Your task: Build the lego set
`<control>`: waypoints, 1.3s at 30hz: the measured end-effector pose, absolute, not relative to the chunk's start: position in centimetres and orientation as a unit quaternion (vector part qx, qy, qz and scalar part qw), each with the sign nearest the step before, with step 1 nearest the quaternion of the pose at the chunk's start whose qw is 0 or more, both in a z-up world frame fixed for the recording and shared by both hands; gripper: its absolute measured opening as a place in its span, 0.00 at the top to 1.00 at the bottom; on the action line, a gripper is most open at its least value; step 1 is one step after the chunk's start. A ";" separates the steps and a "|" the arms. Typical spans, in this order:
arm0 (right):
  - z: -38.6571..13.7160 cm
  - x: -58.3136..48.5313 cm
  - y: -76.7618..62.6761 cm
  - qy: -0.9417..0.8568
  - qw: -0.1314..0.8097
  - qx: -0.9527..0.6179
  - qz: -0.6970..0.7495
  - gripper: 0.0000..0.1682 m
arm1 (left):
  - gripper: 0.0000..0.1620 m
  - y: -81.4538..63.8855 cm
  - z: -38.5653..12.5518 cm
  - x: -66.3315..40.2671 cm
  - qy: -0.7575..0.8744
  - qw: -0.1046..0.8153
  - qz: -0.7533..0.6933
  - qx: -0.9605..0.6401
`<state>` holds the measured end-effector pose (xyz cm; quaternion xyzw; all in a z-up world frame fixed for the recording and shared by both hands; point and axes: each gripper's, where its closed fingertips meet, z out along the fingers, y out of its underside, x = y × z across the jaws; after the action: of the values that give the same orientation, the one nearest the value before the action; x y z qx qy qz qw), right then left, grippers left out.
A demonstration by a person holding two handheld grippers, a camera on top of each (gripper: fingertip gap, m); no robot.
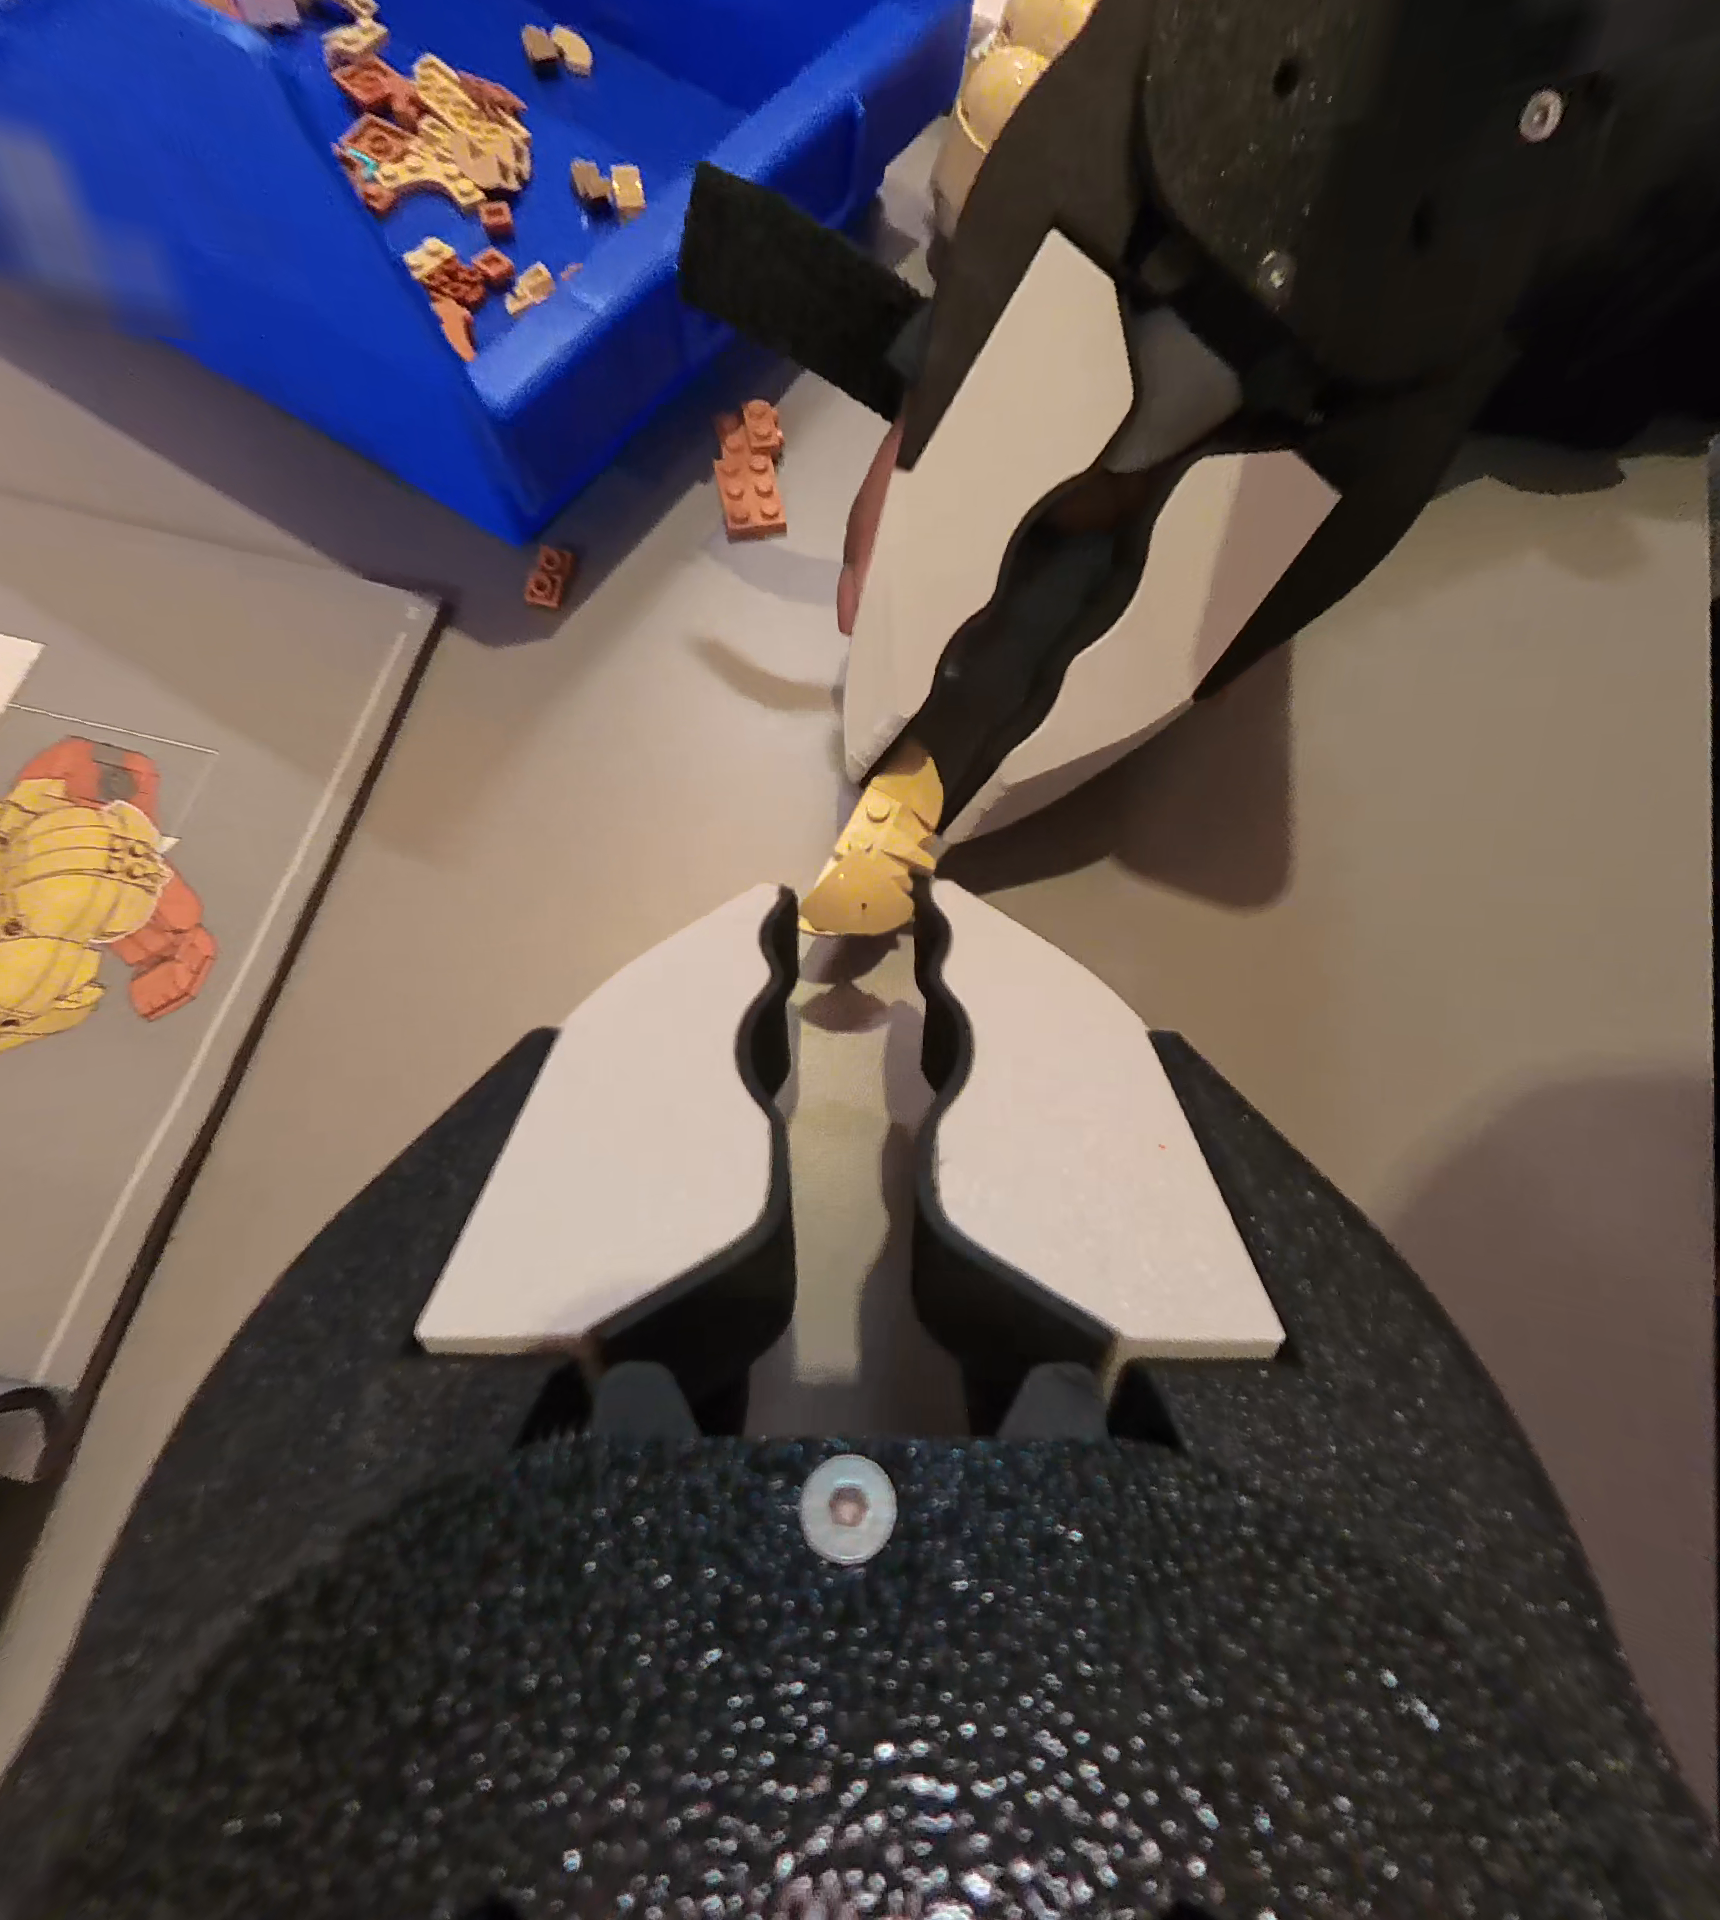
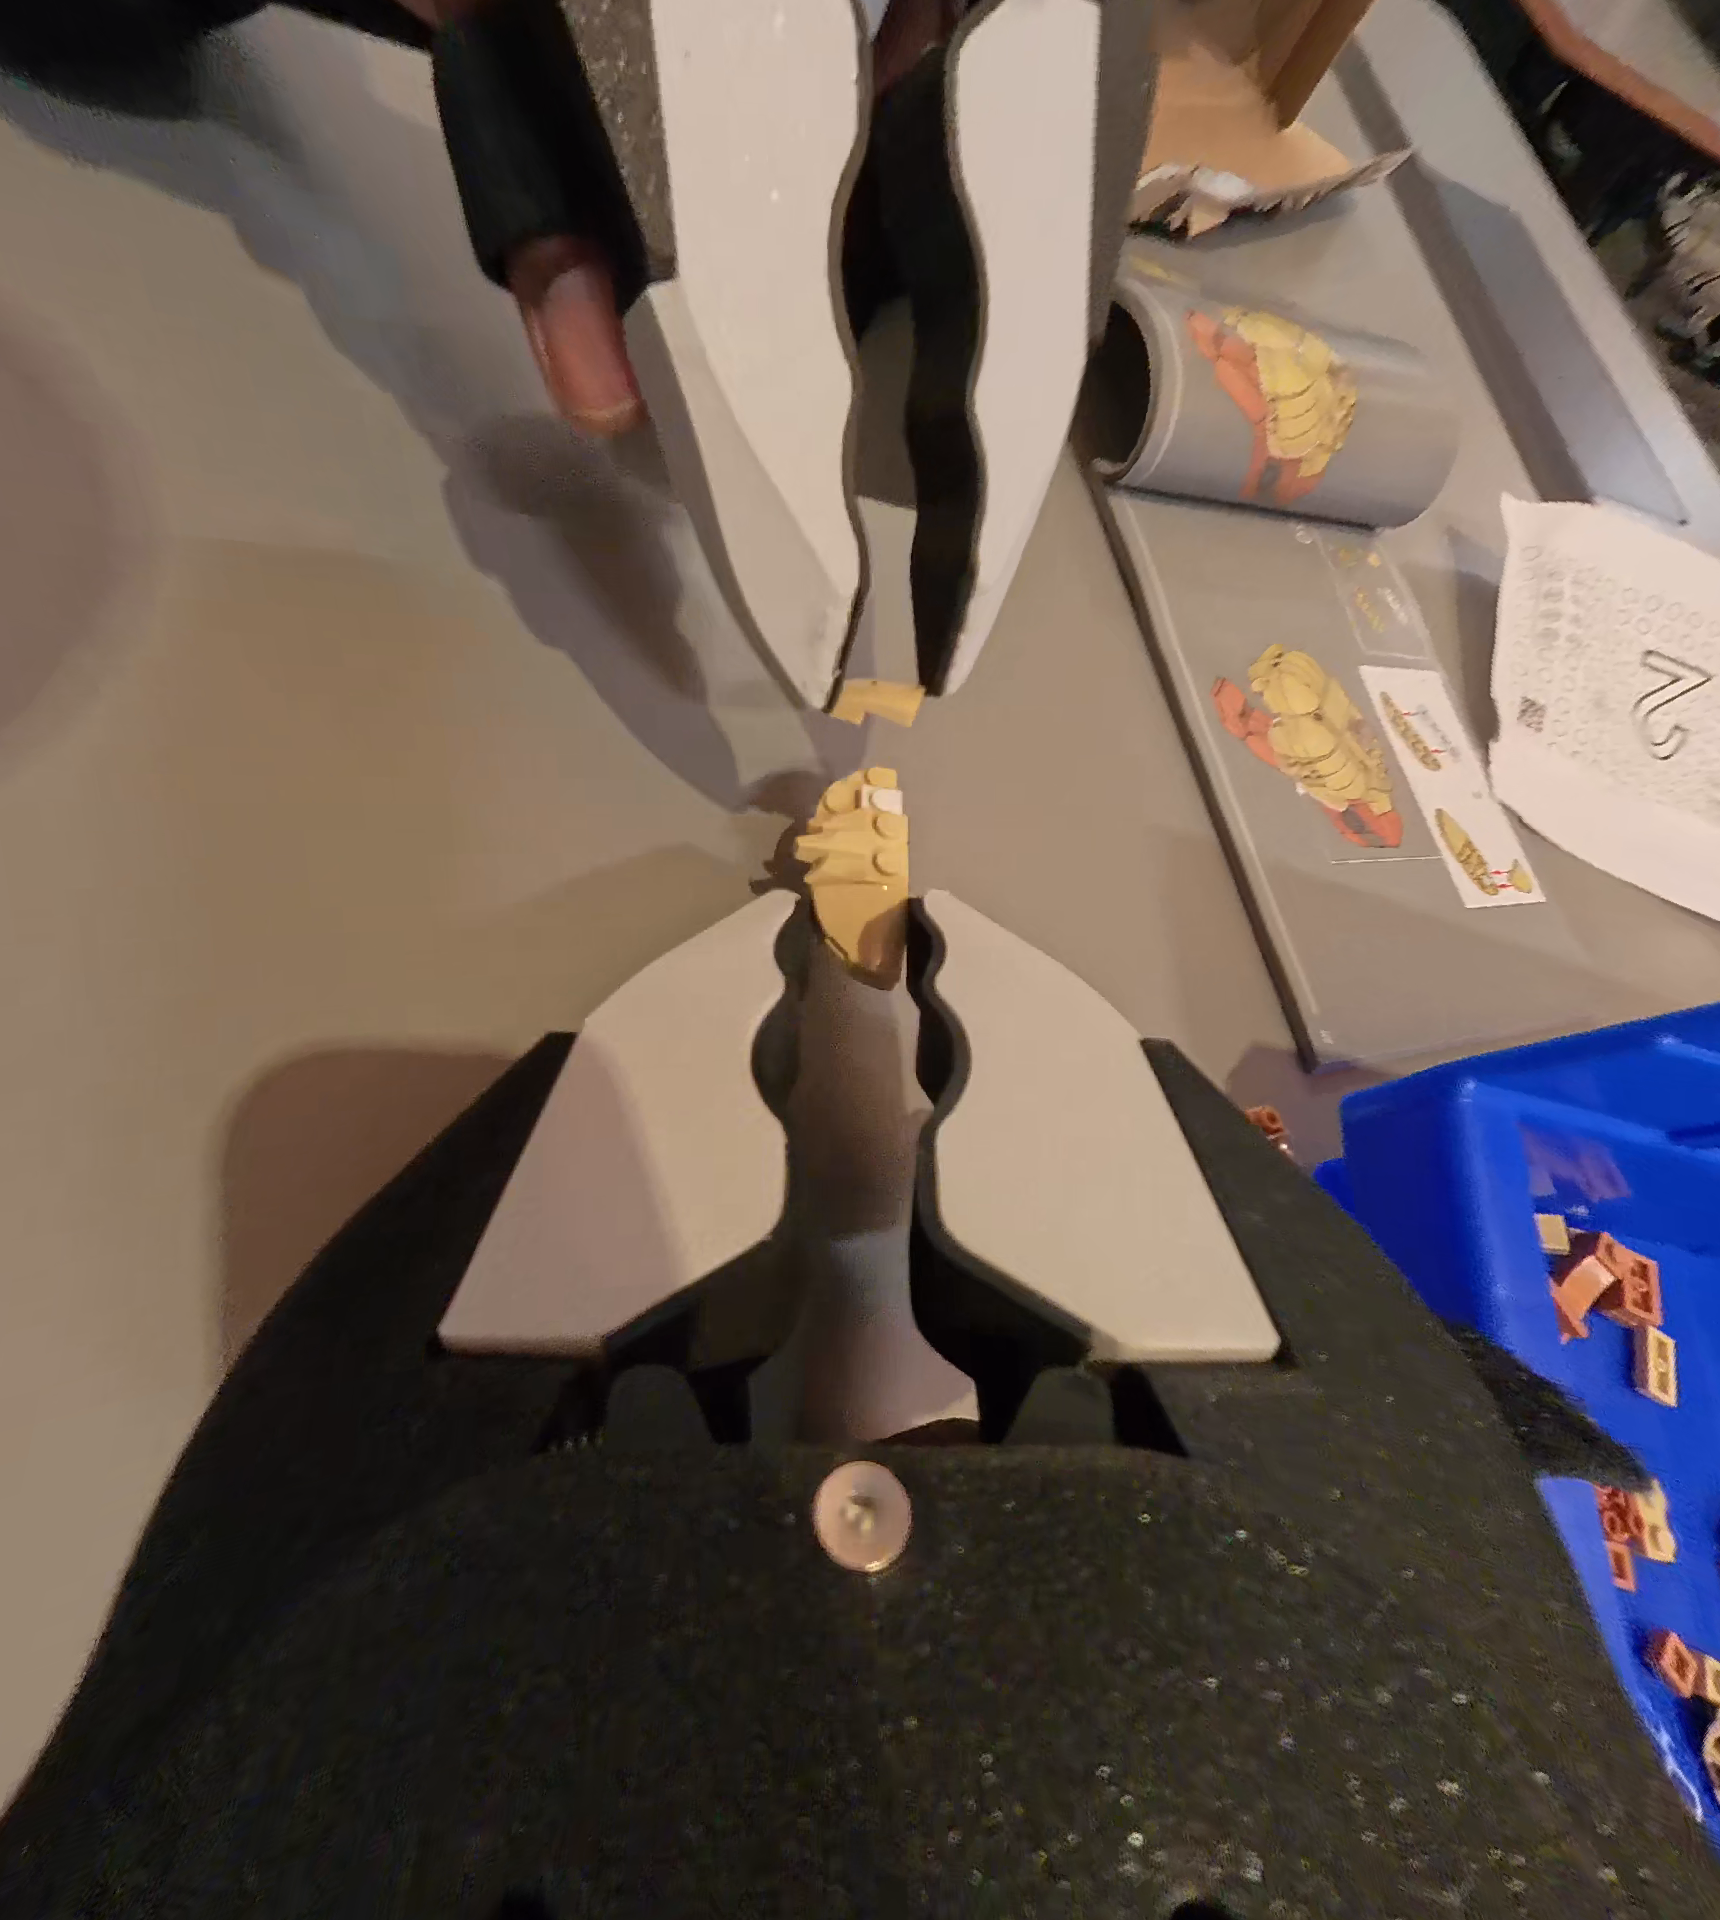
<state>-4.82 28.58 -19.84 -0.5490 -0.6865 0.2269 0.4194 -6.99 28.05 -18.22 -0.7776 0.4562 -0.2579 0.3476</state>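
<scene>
Gripping a small tan piece (image 2: 877,703) in the clenched tips of the left tool (image 1: 856,899). Pinching a tan lego assembly (image 2: 856,862) by its rounded end in the right tool (image 2: 856,914), likewise clenched. Held tip to tip over the middle of the grey counter (image 2: 212,727), piece just apart from assembly in the right wrist view. Off to one side: open instruction booklet (image 2: 1355,727), blue bin (image 1: 627,343) of loose tan and brown bricks (image 1: 440,135), brown bricks (image 1: 754,473) lying just beside the bin.
</scene>
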 end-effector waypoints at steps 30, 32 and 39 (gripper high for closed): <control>-16.0 -6.1 27.5 -0.616 0.535 -0.516 0.260 0.90 | 0.87 27.9 -16.2 -7.6 0.471 0.334 -0.174 -0.798; -15.9 -6.1 27.5 -0.615 0.538 -0.514 0.261 0.90 | 0.87 27.9 -16.1 -7.6 0.472 0.333 -0.173 -0.798; -15.5 -6.1 27.1 -0.613 0.546 -0.504 0.269 0.90 | 0.87 27.7 -15.9 -7.6 0.480 0.327 -0.165 -0.797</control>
<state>-6.12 27.11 -15.50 -0.5035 -0.6135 0.2688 0.5458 -7.61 27.73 -15.86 -0.7970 0.4801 -0.1648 0.3274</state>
